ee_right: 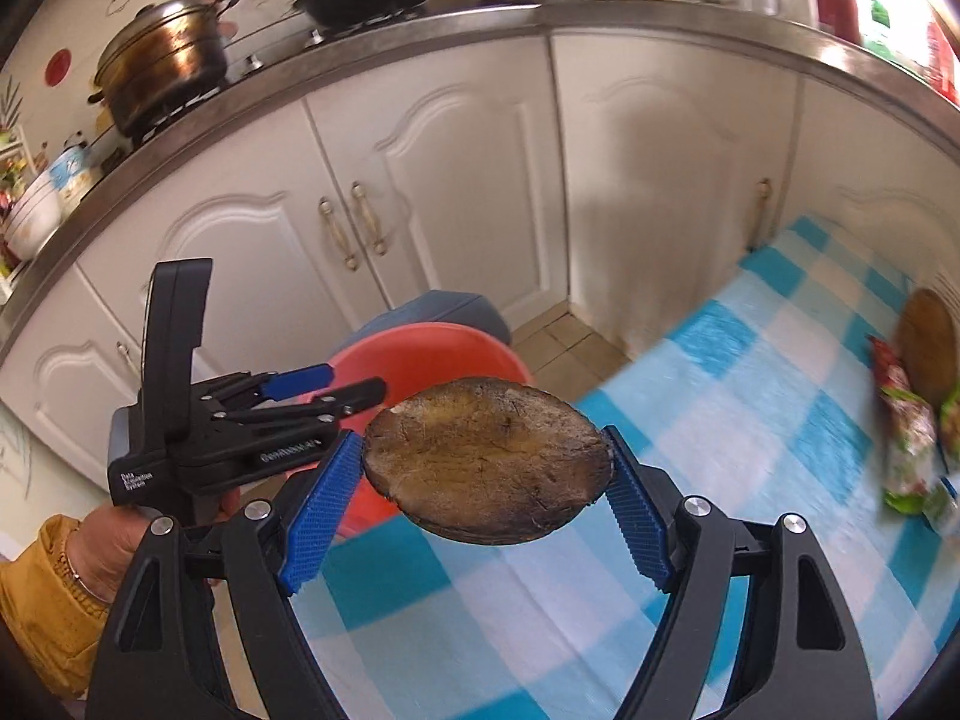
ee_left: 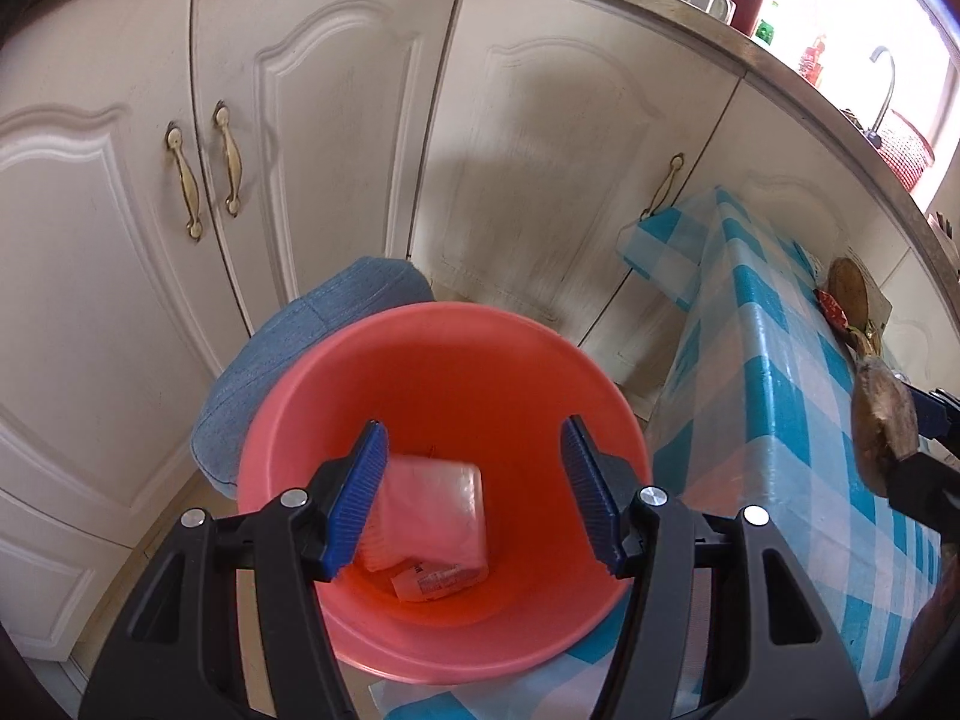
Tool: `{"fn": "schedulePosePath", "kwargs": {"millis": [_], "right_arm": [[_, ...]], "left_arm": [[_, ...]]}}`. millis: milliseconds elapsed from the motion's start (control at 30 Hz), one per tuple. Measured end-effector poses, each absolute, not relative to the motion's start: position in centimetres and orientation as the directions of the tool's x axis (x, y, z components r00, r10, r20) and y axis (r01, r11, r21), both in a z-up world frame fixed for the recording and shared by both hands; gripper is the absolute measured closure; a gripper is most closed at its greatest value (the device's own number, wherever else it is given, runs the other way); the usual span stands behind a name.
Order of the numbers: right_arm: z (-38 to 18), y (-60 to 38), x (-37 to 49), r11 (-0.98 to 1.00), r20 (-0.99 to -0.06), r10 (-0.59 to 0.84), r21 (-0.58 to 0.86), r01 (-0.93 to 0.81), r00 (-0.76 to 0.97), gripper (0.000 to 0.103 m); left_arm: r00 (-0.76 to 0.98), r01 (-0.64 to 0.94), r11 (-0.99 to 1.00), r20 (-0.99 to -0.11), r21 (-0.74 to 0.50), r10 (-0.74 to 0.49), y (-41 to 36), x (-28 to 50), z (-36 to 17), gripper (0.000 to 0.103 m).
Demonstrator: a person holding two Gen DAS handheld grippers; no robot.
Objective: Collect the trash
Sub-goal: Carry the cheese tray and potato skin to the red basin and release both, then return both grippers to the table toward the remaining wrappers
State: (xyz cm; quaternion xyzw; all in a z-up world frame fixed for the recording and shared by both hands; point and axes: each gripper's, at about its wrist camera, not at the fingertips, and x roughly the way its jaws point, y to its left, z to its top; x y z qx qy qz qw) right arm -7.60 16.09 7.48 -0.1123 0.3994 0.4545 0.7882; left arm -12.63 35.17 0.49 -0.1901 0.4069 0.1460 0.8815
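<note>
- Right tool (ee_right: 483,468): closed on brown disc (ee_right: 486,459), pads pressing its left and right edges; disc held roughly flat, above checked table (ee_right: 690,420), near table's corner.
- Left tool (ee_left: 474,495): partly open, nothing gripped; poised over red bucket (ee_left: 444,372).
- Bucket: beside the table's corner, in front of white cabinets (ee_left: 540,150); blue cushion (ee_left: 312,348) just behind it.
- Inside bucket: clear plastic packet (ee_left: 432,516) at the bottom, between and below the left tool's pads, not touched.
- Right view: bucket just behind the disc, left of the table; left tool gripped by a hand (ee_right: 114,546) in a yellow sleeve.
- Far end of table: wrappers (ee_right: 912,438) beside a second brown disc (ee_right: 930,348), well apart from both tools.
</note>
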Motion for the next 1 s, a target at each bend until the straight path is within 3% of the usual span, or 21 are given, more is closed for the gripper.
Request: {"fn": "schedulePosePath", "kwargs": {"millis": [333,467,767,1000], "right_arm": [[5.2,22.2,-8.3,0.497,-0.795,0.568,0.126,-0.858,0.212,0.023],[5.4,22.5,-8.1,0.499,-0.779,0.590,0.144,-0.854,0.213,0.015],[7.1,18.9,-7.2,0.583,-0.721,0.629,0.189,-0.790,0.292,0.014],[7.4,12.7,-5.6,0.649,-0.674,0.664,0.304,-0.698,0.324,0.013]], "left_arm": [[0.606,-0.448,0.862,-0.789,-0.235,0.100,37.0,-13.7,-1.3,0.042],[0.600,-0.458,0.854,-0.795,-0.248,0.090,37.6,-14.2,-1.7,0.037],[0.652,-0.460,0.831,-0.755,-0.314,0.075,37.9,-15.2,-1.7,0.025],[0.681,-0.446,0.838,-0.726,-0.315,0.090,37.4,-15.1,-0.2,0.023]]}}
